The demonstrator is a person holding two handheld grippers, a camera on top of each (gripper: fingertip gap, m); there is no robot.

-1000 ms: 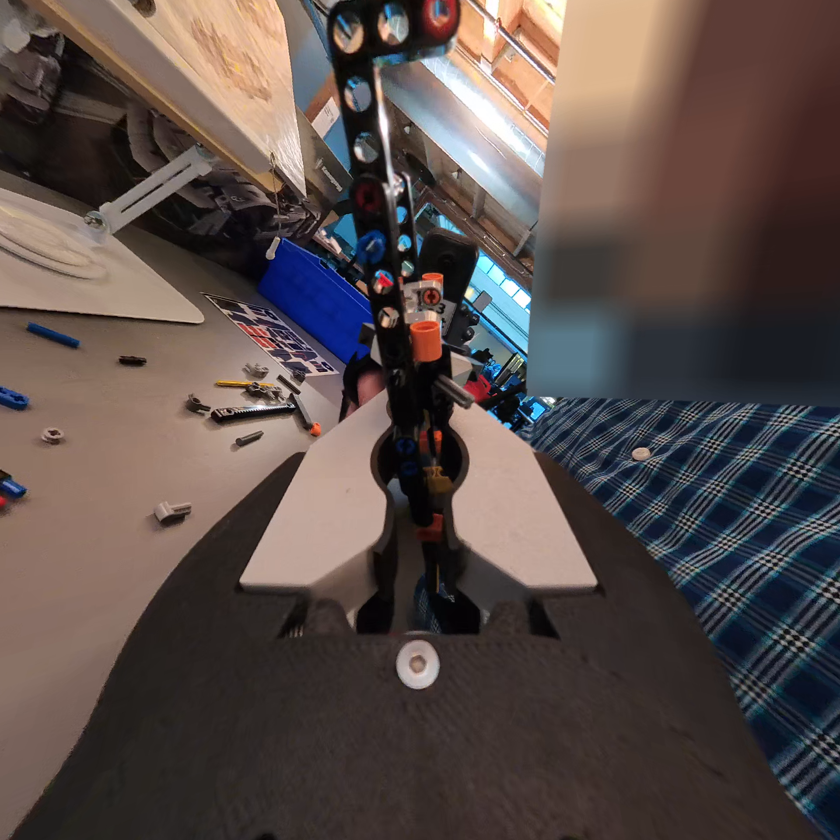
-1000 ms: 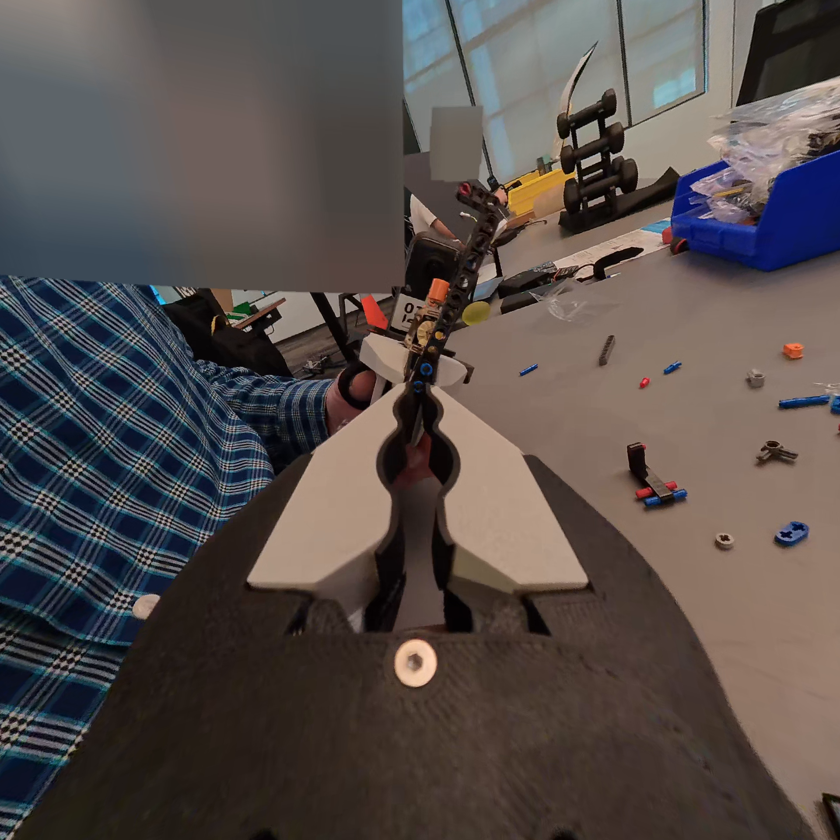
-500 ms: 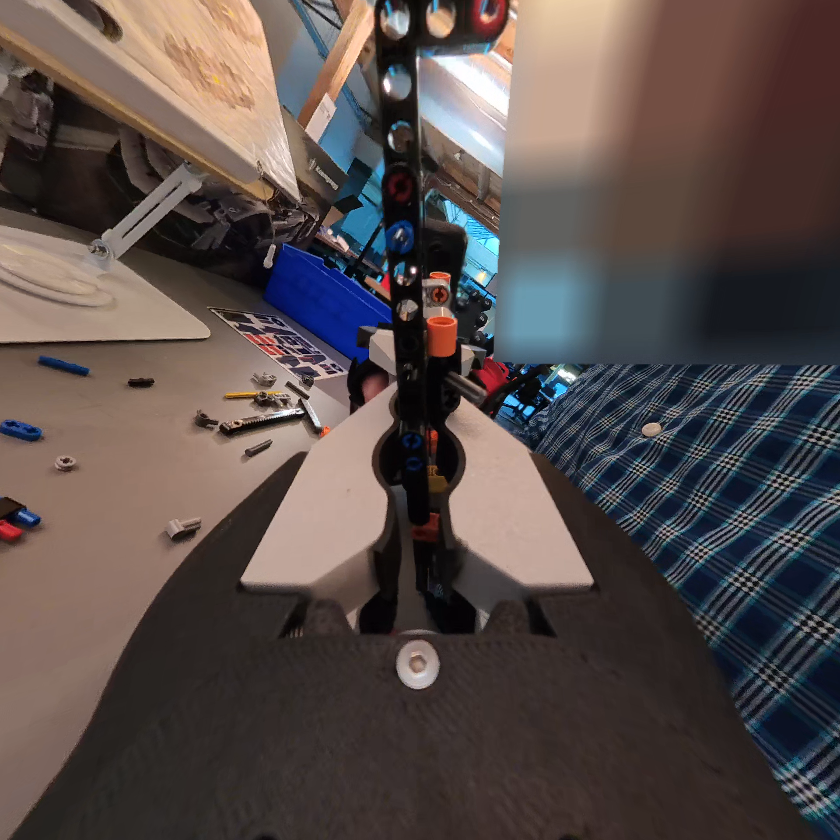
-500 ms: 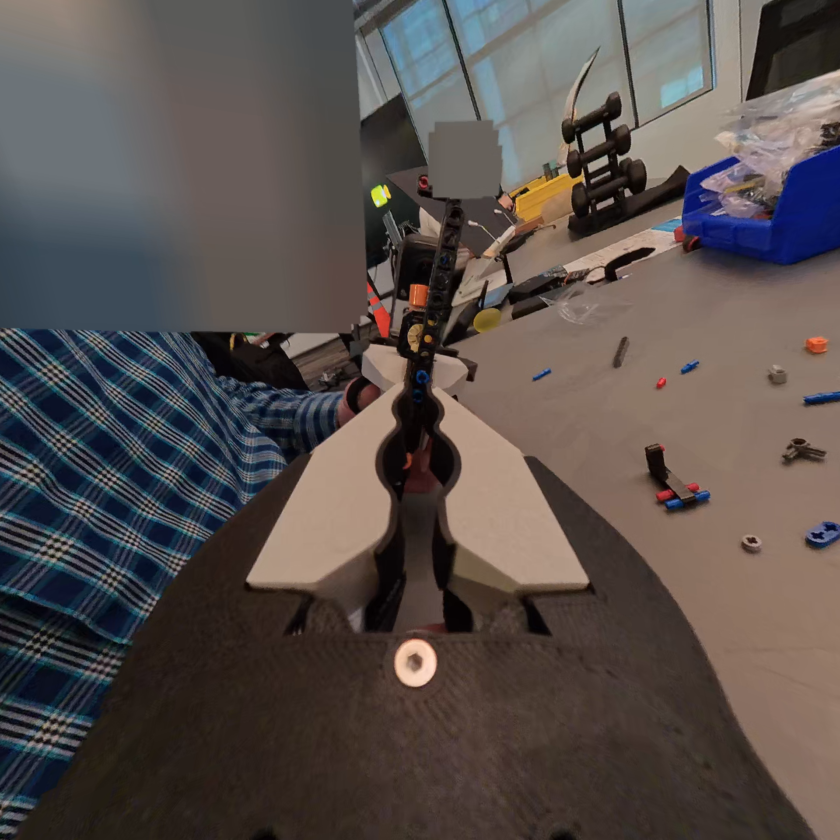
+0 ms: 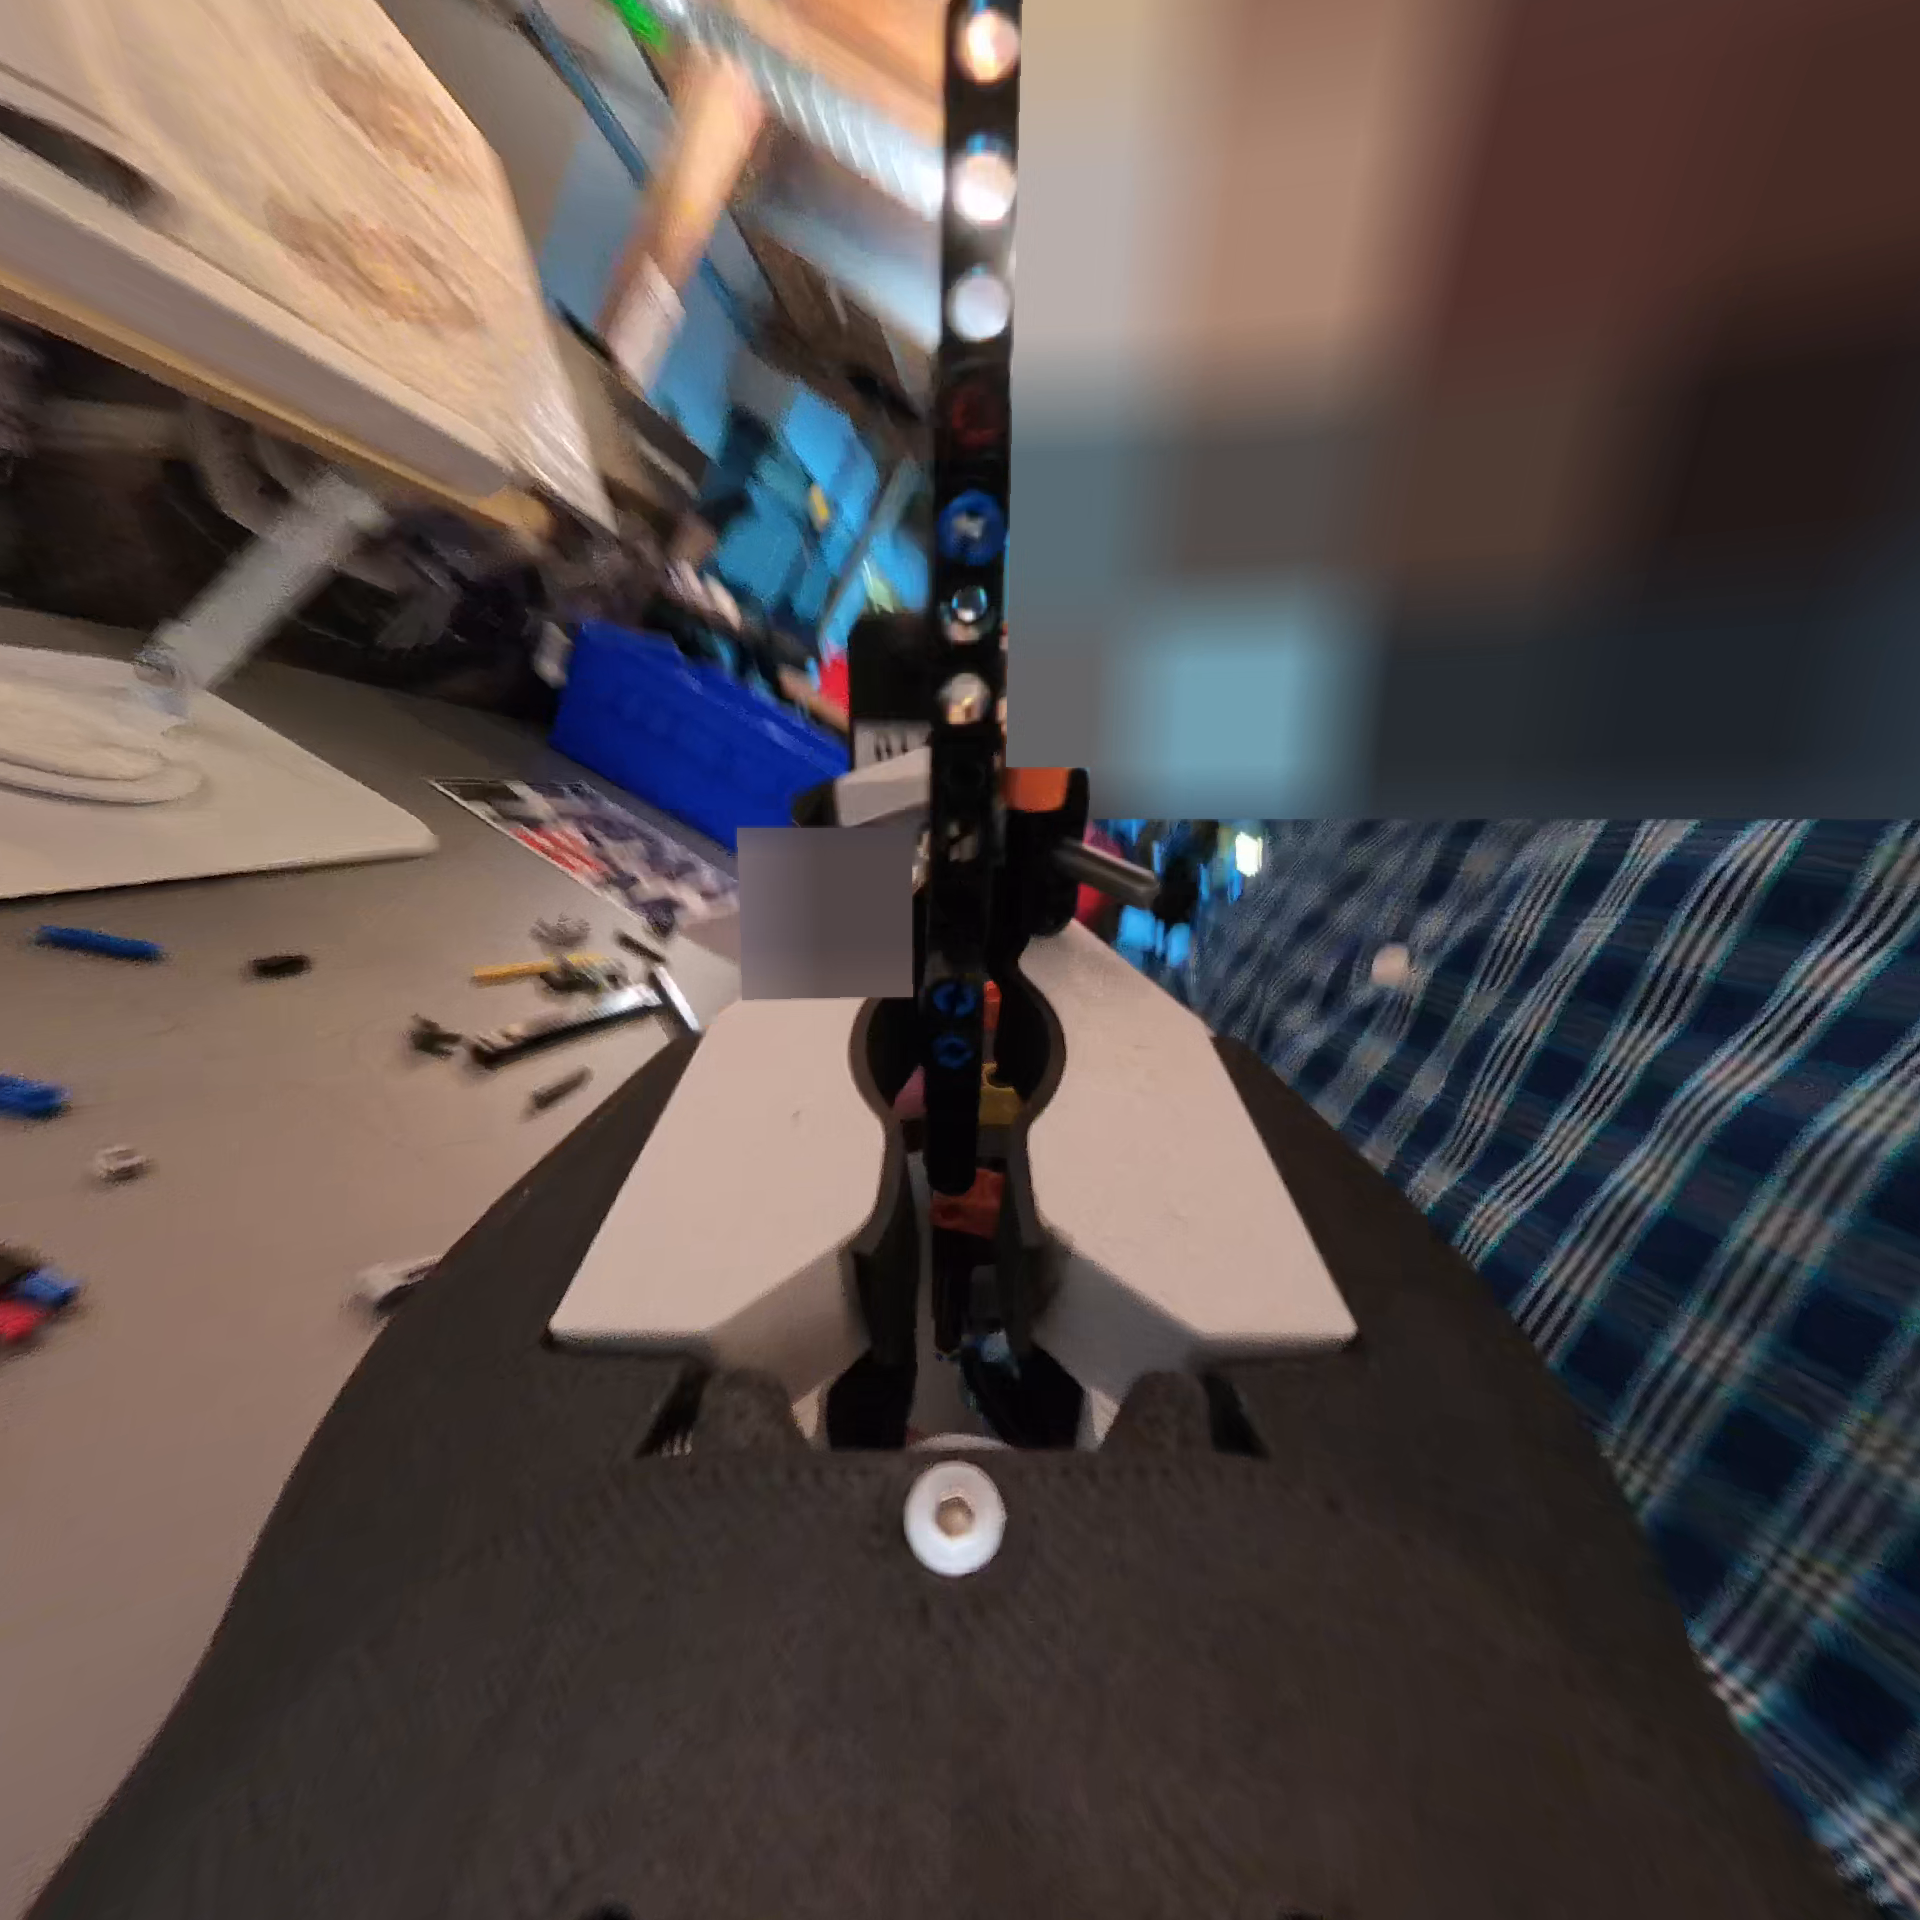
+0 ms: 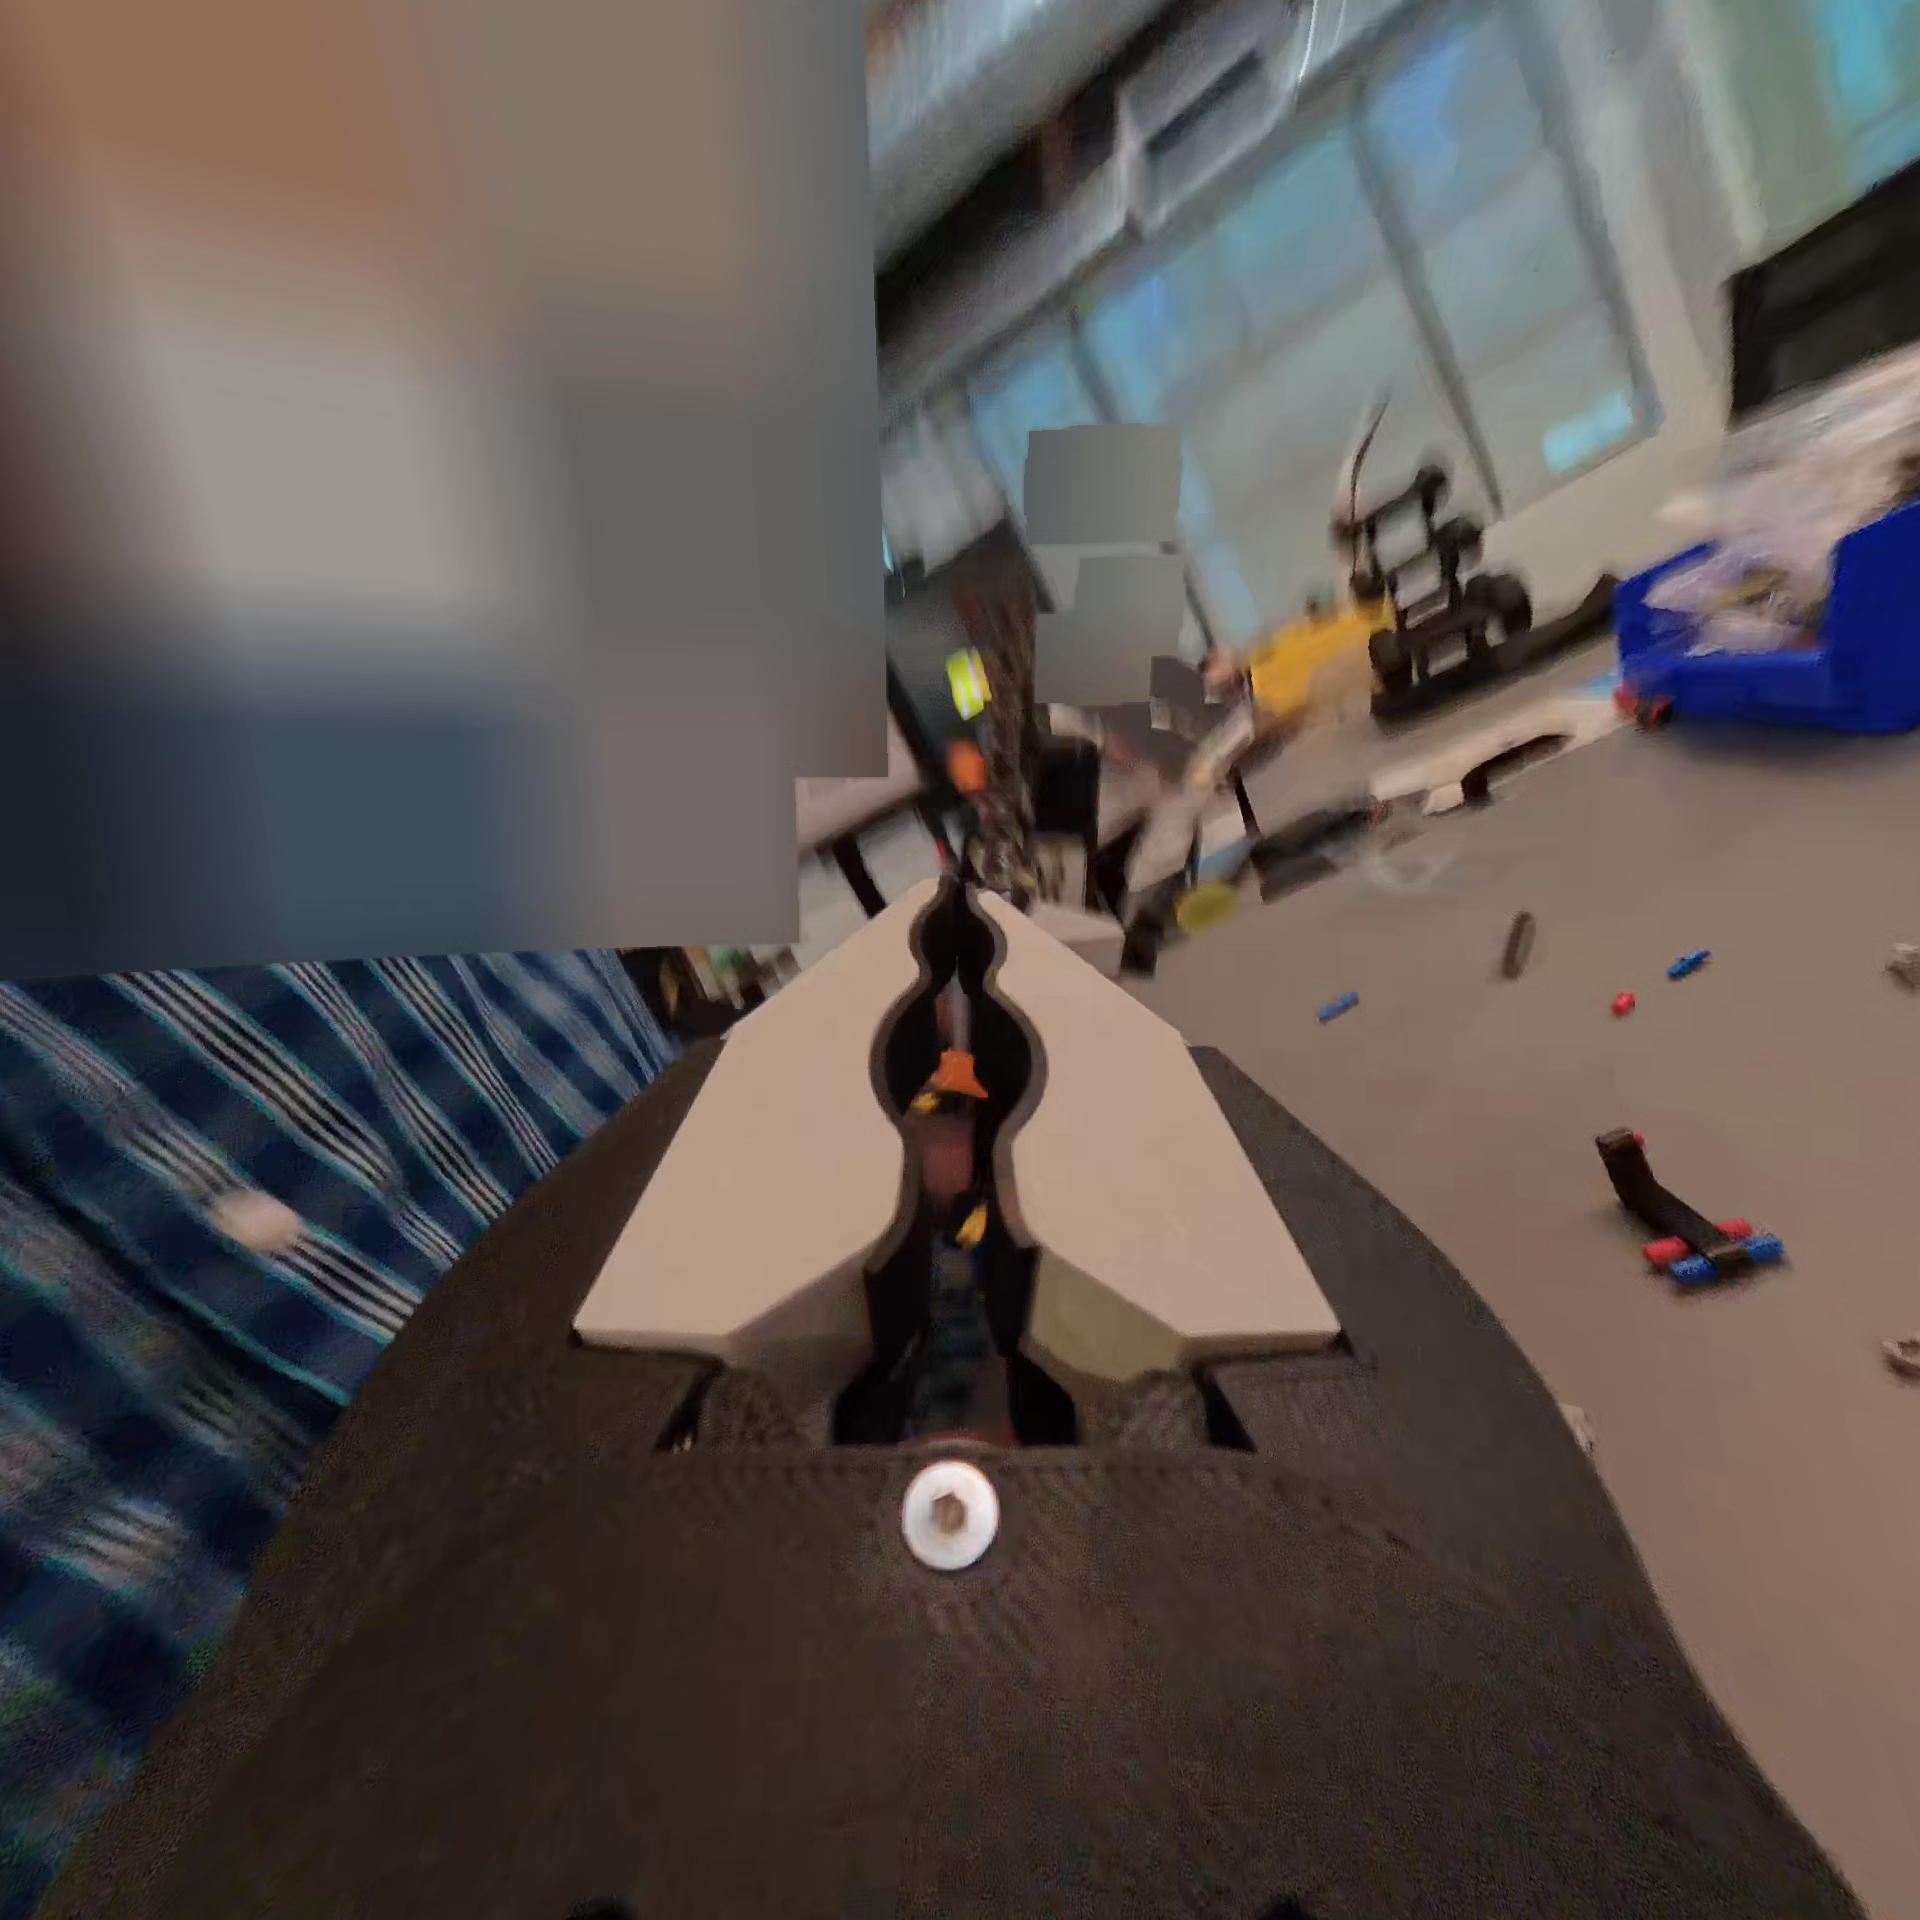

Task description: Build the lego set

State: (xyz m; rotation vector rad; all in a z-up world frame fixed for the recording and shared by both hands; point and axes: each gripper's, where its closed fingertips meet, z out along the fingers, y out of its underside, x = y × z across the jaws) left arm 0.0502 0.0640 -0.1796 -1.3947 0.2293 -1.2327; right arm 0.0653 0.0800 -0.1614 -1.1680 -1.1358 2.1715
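A Lego assembly built on a long black holed beam point(image 5: 971, 499) stands upright between my left gripper's point(image 5: 966, 977) grey fingers, which are shut on its lower end. It carries blue pins, an orange bush point(image 5: 1044, 790) and a grey axle point(image 5: 1112, 868). In the right wrist view the same assembly point(image 6: 997, 675) is blurred and rises just beyond my right gripper point(image 6: 961, 899). That gripper is shut on its lower part, and an orange piece point(image 6: 956, 1070) shows between the jaws. Both grippers hold it in the air above the grey table point(image 6: 1455, 1091).
Loose Lego pieces point(image 5: 561, 1029) lie scattered on the table, among them a black piece with red and blue pins point(image 6: 1683, 1226). A blue bin point(image 6: 1766, 665) and a sticker sheet point(image 5: 613, 842) sit farther off. A white stand base point(image 5: 156, 790) is left. A person's plaid shirt point(image 5: 1558, 1143) is close by.
Both grippers have swung with the assembly, and the views are now motion-blurred. The beam has gone from tilted left to upright in the left view. Both grips are unchanged.
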